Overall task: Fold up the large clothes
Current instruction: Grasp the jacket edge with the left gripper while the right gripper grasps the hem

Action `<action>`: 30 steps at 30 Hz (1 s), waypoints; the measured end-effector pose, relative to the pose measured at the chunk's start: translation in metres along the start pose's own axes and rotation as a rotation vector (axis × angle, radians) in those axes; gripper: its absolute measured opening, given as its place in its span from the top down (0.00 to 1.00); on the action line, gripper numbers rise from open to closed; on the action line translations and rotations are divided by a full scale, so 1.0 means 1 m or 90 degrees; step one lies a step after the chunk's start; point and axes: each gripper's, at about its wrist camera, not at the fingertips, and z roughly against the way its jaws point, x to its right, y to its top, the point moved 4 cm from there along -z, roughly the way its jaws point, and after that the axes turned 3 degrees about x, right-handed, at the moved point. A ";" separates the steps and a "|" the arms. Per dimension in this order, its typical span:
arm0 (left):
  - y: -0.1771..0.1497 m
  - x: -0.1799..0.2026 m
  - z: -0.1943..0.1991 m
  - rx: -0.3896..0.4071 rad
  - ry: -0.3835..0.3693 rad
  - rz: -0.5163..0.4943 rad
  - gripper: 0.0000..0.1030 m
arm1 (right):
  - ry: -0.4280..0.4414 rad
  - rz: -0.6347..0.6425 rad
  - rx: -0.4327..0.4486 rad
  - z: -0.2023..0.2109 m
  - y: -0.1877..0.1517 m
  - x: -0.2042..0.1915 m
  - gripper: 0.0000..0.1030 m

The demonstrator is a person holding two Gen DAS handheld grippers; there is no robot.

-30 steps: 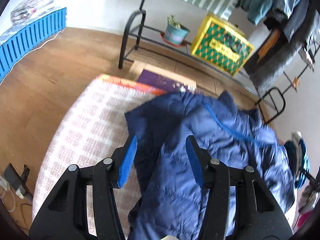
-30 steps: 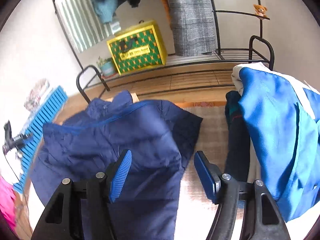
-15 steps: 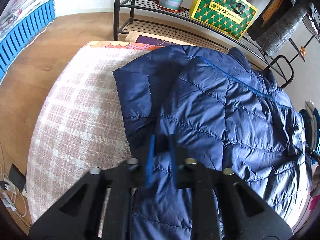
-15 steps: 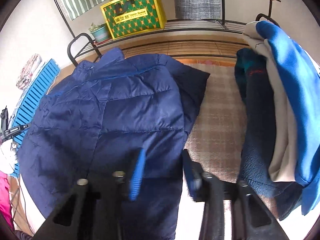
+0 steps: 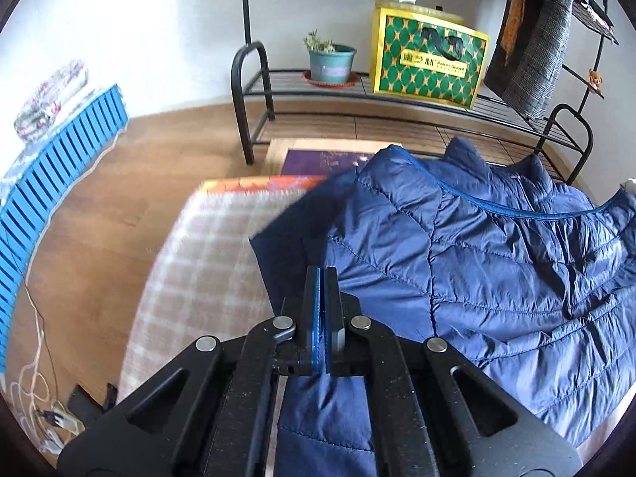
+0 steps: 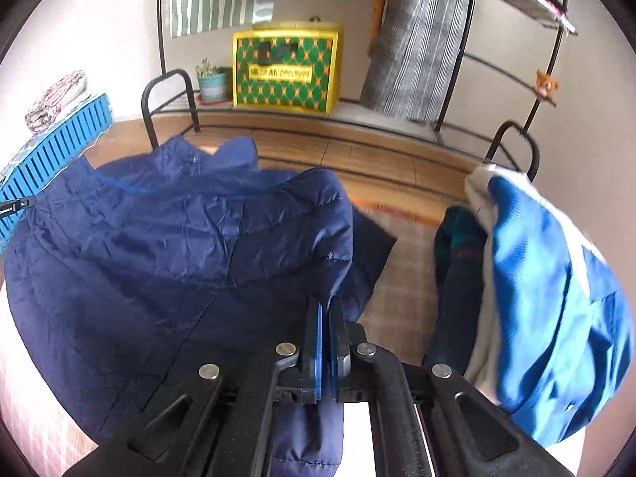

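Note:
A navy quilted puffer jacket (image 5: 477, 262) lies on a pink checked blanket (image 5: 206, 254) over the work surface. My left gripper (image 5: 322, 274) is shut on the jacket's left edge and holds the fabric raised off the blanket. In the right wrist view the same jacket (image 6: 179, 238) bulges upward. My right gripper (image 6: 328, 306) is shut on its right edge, lifted above the blanket (image 6: 409, 262). The part of the jacket between the jaws is hidden.
A pile of clothes with a bright blue garment (image 6: 548, 286) lies right of the jacket. Behind stand a black metal rack (image 5: 254, 91) with a potted plant (image 5: 332, 61) and a yellow-green bag (image 5: 429, 61). A blue slatted crate (image 5: 51, 183) is at left.
Both grippers went from open above the jacket to shut on its side edges. They have since risen, lifting the jacket's edges off the blanket.

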 end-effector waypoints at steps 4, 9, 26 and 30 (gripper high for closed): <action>0.025 0.001 -0.001 0.040 0.014 -0.004 1.00 | -0.033 0.005 0.050 0.004 0.025 0.000 1.00; 0.048 -0.007 -0.027 0.060 0.052 0.035 1.00 | -0.065 -0.007 0.062 -0.025 0.045 0.007 1.00; -0.013 -0.054 -0.068 -0.070 -0.039 0.171 0.48 | 0.024 -0.139 -0.067 -0.070 -0.010 0.037 0.43; -0.045 -0.068 -0.063 -0.125 -0.101 0.240 0.46 | 0.069 -0.179 -0.099 -0.057 -0.041 0.043 0.32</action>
